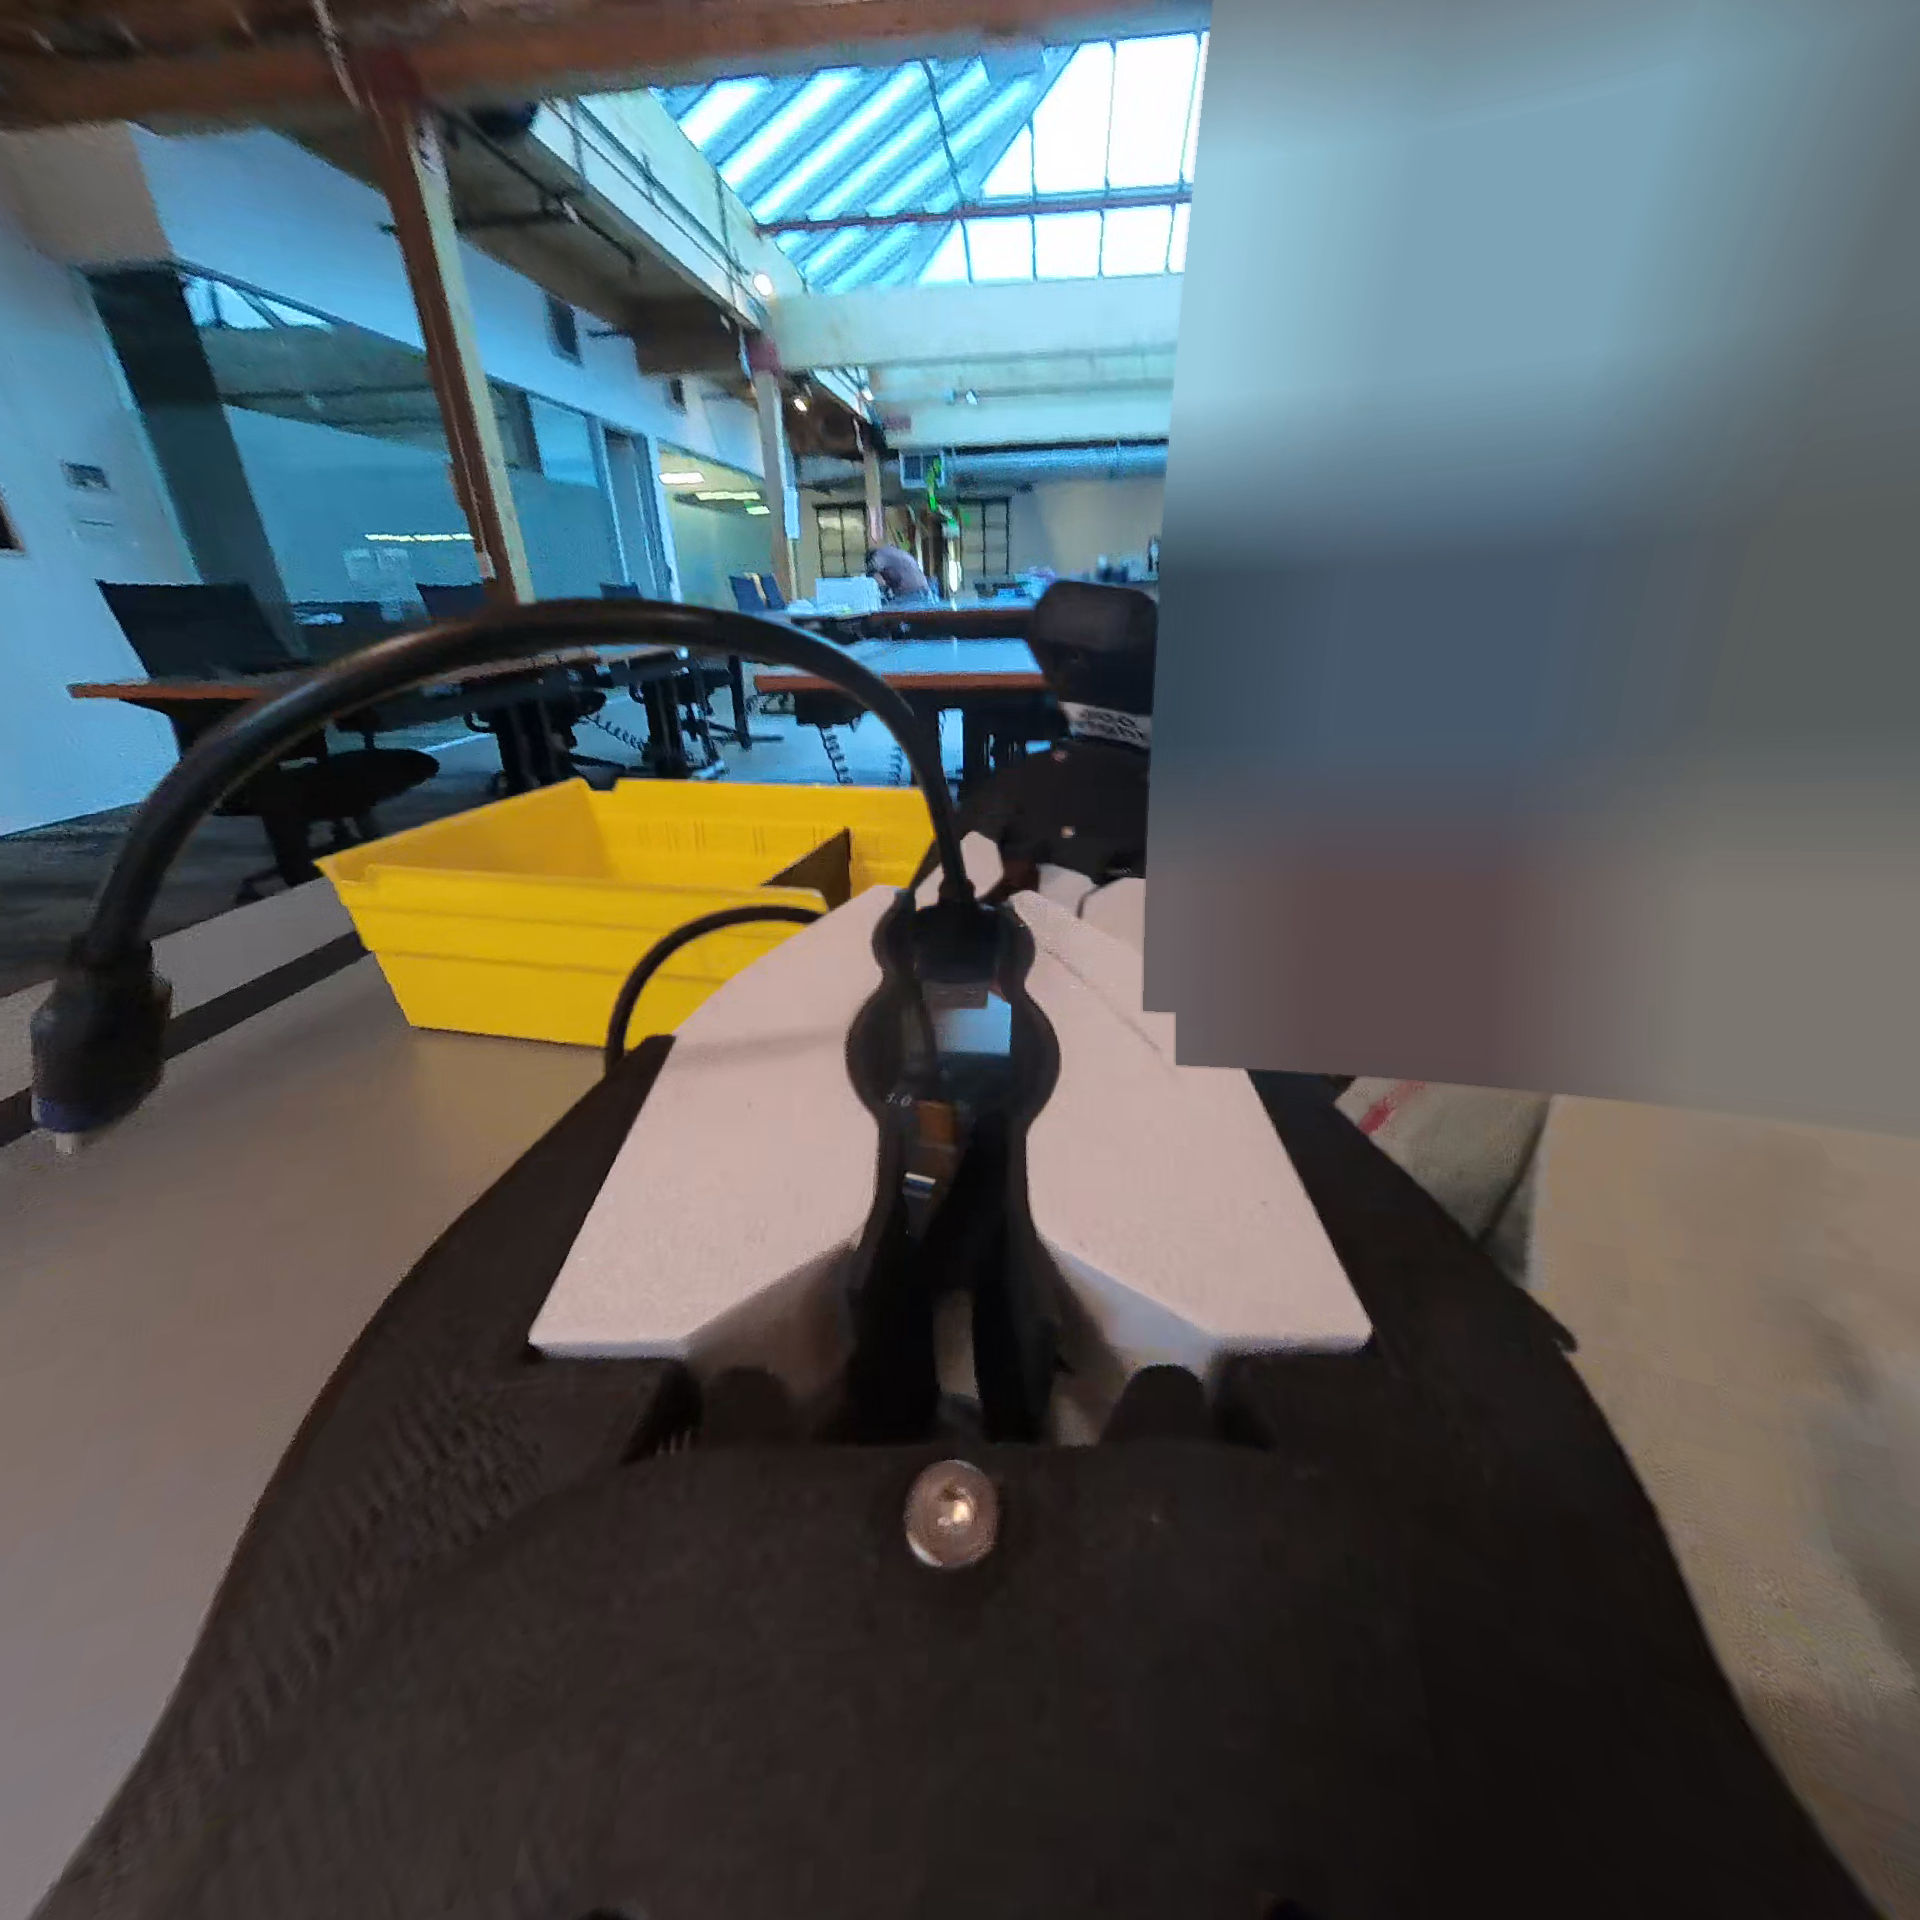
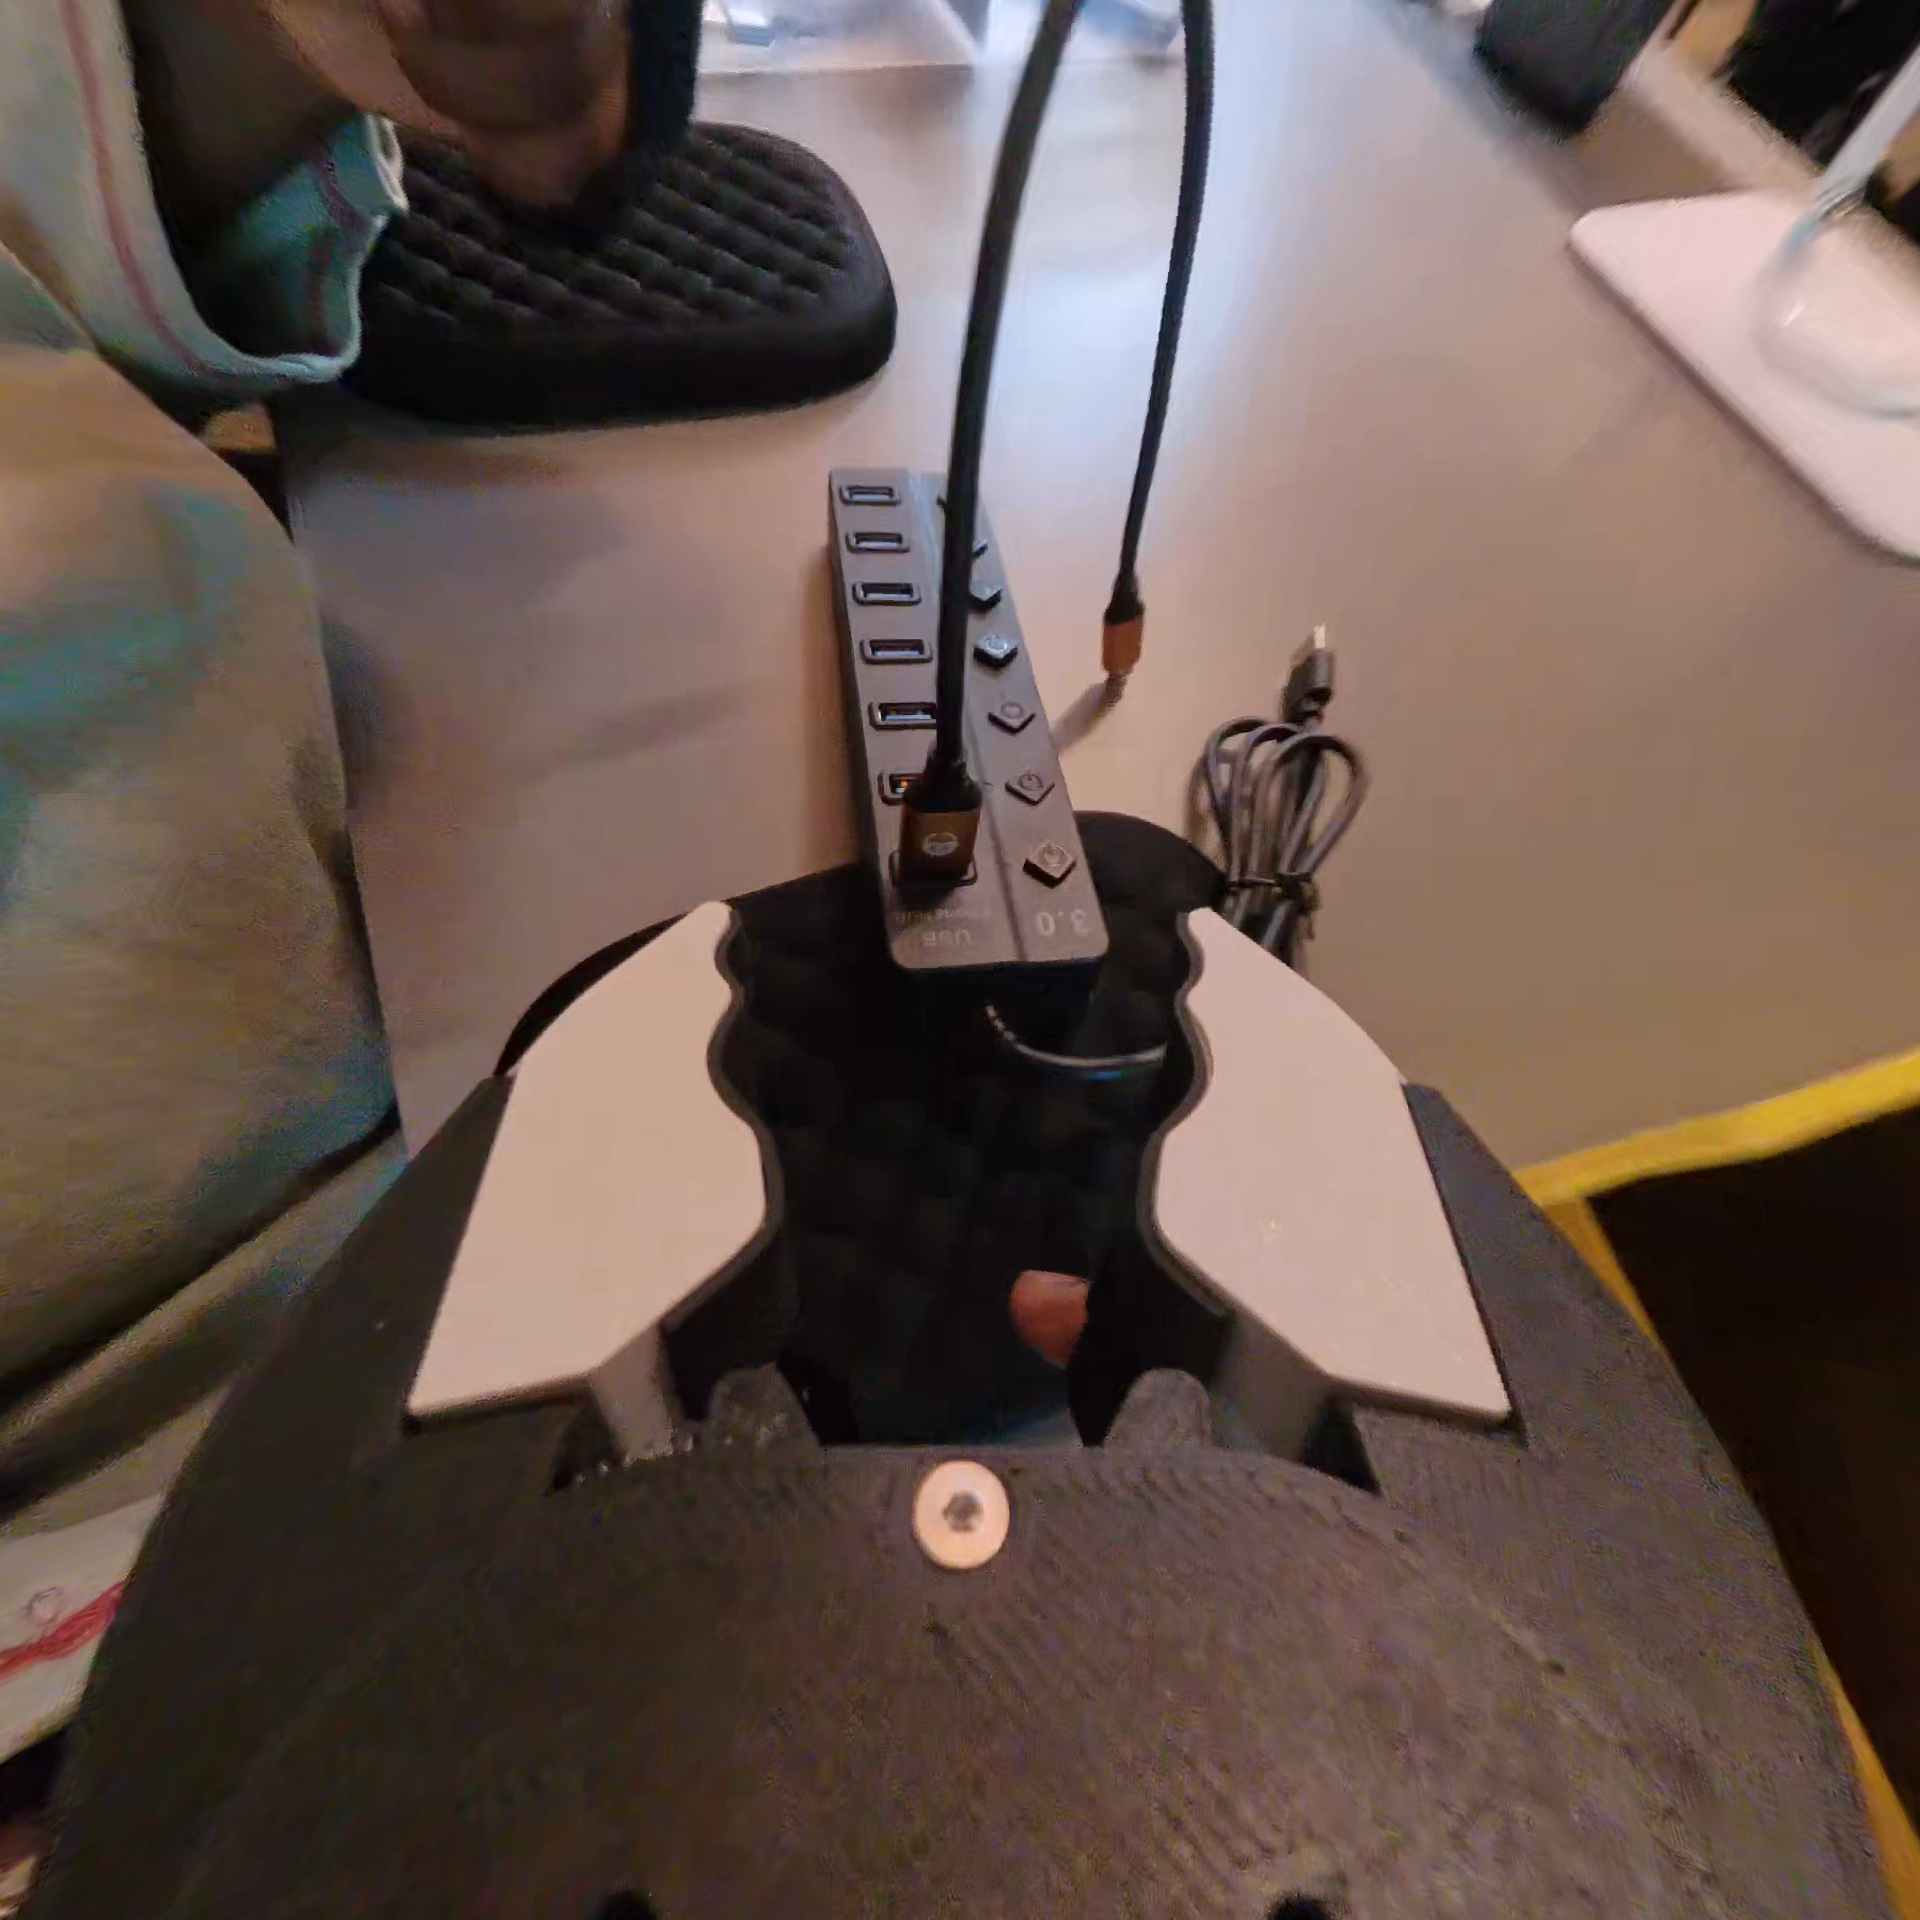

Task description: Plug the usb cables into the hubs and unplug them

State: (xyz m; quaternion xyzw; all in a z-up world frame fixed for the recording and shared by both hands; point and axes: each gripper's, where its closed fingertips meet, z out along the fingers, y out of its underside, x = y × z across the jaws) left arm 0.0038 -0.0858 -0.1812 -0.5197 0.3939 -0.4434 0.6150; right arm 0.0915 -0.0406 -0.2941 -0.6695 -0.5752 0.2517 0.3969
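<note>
The left gripper jaws were closed on the hub at frame centre; the right gripper jaws stood wide apart, empty, framing the plug seated in its nearest port. Unplugging cleanly probably meant pinching the plug's sides and pulling straight out.
</note>
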